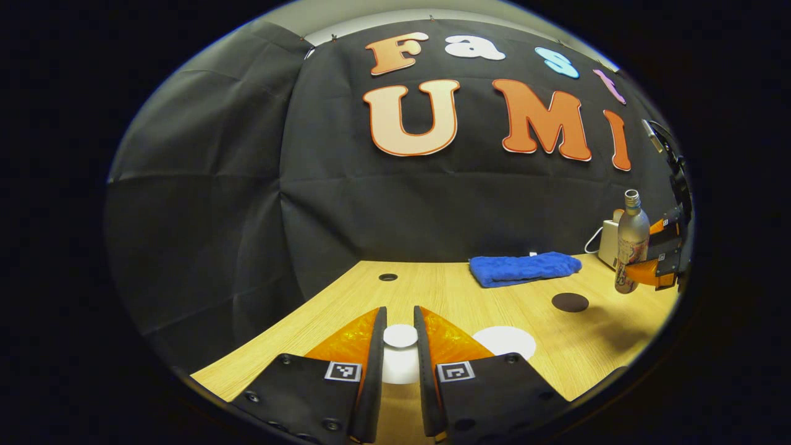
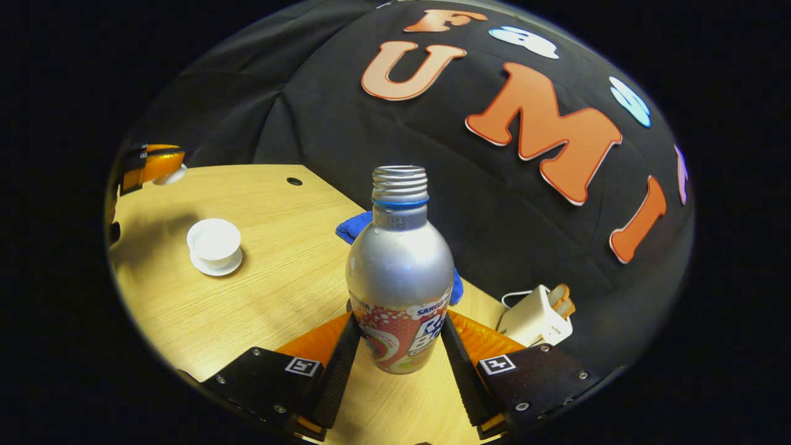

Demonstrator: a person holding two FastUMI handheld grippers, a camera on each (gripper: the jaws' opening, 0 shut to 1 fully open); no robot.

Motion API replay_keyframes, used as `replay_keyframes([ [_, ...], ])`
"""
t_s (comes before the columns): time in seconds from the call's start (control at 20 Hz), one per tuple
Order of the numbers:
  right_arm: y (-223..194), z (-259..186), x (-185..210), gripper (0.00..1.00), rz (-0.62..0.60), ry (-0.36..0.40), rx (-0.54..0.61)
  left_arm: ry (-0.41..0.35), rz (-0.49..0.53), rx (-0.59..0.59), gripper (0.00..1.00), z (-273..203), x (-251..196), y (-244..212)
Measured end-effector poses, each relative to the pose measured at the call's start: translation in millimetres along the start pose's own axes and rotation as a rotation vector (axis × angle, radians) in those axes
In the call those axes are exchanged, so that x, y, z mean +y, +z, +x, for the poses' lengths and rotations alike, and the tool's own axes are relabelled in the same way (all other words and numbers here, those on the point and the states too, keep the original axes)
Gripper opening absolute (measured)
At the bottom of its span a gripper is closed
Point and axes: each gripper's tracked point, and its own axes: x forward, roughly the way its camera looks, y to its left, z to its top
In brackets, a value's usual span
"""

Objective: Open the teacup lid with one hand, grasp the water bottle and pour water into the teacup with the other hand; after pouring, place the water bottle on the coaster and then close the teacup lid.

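A: We have the lid (image 1: 400, 337) clamped in the left claw (image 1: 400, 346), lifted off. Where's the cup?

B: The cup (image 2: 214, 240) sits open on the tabletop (image 2: 278, 290), left of the right claw (image 2: 400, 352), which is clamped on the upright bottle (image 2: 400, 278). We judge the pour needs a leftward carry.

Wooden table (image 1: 432, 290); blue cloth (image 1: 524, 268), coaster (image 1: 570, 302), teacup (image 2: 214, 245).

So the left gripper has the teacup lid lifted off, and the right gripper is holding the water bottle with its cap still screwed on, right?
Not quite: the water bottle has no cap. The right gripper view shows its bare threaded neck open at the top. The rest holds: the right gripper clamps the bottle, and the left gripper holds the teacup lid off the teacup.
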Motion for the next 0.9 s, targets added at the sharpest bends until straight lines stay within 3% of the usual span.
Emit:
replay_keyframes([
  [0.1, 11, 2, 3, 0.77, -0.059, 0.005, -0.019, 0.015, -0.004, 0.004, 0.35, -5, 11, -3],
  [0.2, 19, 3, 8, 0.77, -0.109, 0.005, -0.034, 0.028, -0.009, 0.005, 0.30, -9, 20, -7],
  [0.25, 23, 3, 10, 0.77, -0.144, 0.001, -0.042, 0.032, -0.012, 0.007, 0.35, -11, 24, -8],
  [0.35, 31, 6, 11, 0.77, -0.219, -0.016, -0.061, 0.039, -0.015, 0.011, 0.35, -15, 30, -14],
  [0.45, 37, 5, 18, 0.77, -0.292, -0.033, -0.081, 0.047, -0.013, 0.014, 0.27, -18, 36, -18],
  [0.5, 41, 6, 21, 0.81, -0.331, -0.040, -0.092, 0.051, -0.016, 0.014, 0.31, -19, 38, -20],
  [0.55, 43, 8, 24, 0.77, -0.368, -0.051, -0.100, 0.053, -0.018, 0.015, 0.35, -21, 40, -22],
  [0.65, 49, 12, 29, 0.81, -0.434, -0.073, -0.112, 0.062, -0.020, 0.018, 0.27, -24, 46, -25],
  [0.7, 51, 13, 32, 0.81, -0.459, -0.079, -0.114, 0.065, -0.023, 0.018, 0.31, -26, 49, -27],
  [0.9, 62, 21, 49, 0.77, -0.524, -0.080, -0.139, 0.071, -0.036, 0.027, 0.31, -28, 51, -32],
])
